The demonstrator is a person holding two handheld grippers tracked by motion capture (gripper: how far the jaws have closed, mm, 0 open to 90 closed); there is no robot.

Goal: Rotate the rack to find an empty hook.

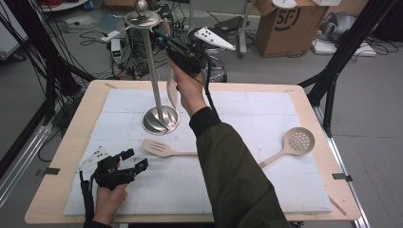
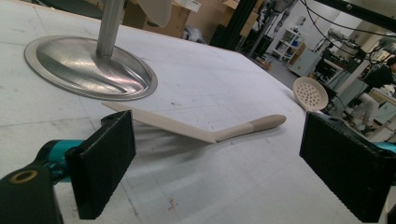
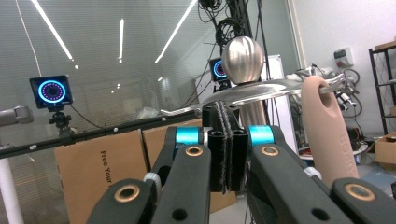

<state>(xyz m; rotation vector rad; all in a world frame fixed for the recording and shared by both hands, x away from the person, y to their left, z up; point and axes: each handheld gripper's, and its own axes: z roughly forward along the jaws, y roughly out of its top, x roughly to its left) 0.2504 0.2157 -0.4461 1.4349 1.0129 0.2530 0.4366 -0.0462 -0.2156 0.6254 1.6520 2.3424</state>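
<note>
A beige utensil [image 3: 328, 135] hung by its handle hole from a hook of the tall steel utensil stand [image 1: 153, 76]. The right gripper [image 3: 227, 149], at twelve o'clock, had its jaws pressed together, empty. The left gripper [image 1: 134, 160], at seven o'clock, rested agape. A beige slotted spatula [image 1: 161, 148] and beige perforated skimmer [image 1: 294, 142] lay on the white mat [image 1: 266, 118].

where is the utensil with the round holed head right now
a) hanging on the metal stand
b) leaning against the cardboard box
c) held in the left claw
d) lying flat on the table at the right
d, the skimmer lies flat on the white mat at the table's right side, apart from the stand and from both claws.
</note>
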